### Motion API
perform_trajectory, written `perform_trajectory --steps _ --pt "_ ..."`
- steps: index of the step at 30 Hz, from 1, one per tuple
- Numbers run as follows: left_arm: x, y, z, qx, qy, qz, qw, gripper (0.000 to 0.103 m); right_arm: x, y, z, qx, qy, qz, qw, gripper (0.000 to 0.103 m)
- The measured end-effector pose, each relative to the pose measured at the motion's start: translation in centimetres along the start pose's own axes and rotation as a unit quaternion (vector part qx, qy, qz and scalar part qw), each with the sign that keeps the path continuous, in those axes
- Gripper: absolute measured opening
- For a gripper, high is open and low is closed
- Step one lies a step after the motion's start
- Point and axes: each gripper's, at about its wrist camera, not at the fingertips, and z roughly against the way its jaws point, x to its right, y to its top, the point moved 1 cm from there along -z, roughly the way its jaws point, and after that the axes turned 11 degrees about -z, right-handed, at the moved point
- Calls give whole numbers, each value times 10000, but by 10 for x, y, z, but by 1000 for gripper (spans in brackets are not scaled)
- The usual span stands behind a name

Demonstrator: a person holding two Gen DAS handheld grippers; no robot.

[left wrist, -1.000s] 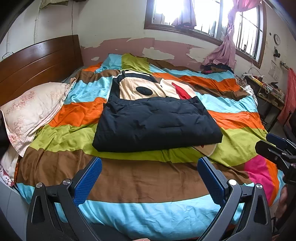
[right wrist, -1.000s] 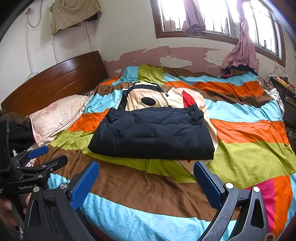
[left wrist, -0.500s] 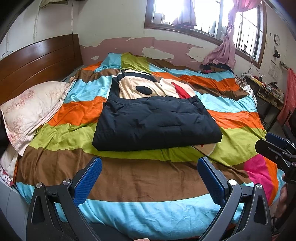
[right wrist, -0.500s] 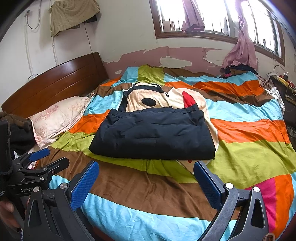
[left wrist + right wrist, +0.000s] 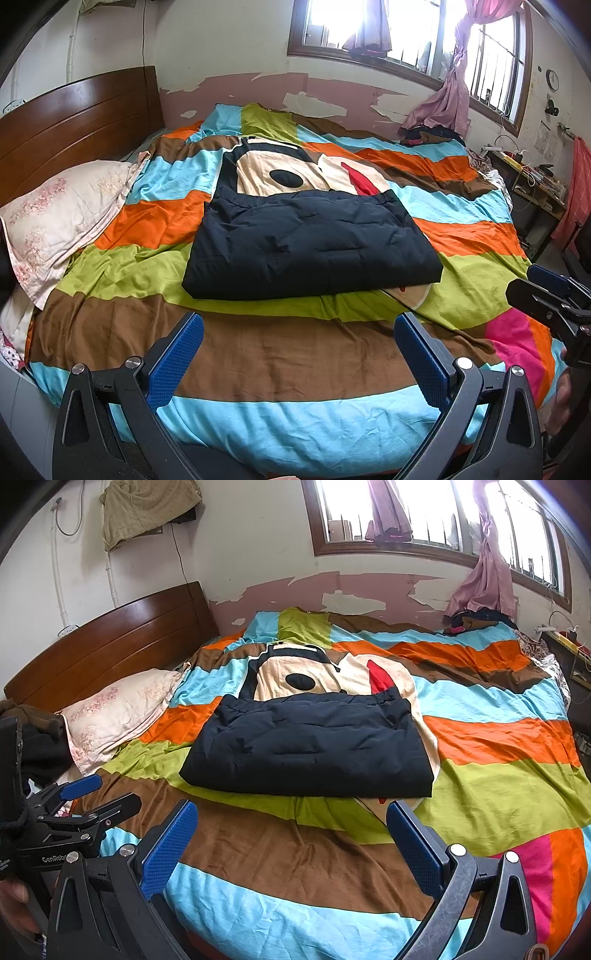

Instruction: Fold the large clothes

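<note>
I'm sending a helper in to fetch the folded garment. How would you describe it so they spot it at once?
Look at the bed with the striped quilt. In its middle lies the dark navy padded garment, folded into a flat rectangle, partly covering the quilt's cartoon face. It is the only dark item; the floral pillow is pale.

the left gripper [image 5: 298, 354] is held level with its blue-padded fingers [image 5: 176, 360] spread wide, gripping nothing. the right gripper [image 5: 291, 840] sits beside it, fingers [image 5: 413, 849] equally wide apart and empty.
</note>
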Motion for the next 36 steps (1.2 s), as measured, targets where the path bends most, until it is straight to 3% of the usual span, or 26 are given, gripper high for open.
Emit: perform_trajectory --steps 36 --pt "11 -1 0 27 -32 -47 10000 101 -2 0 -1 12 0 -9 10000 103"
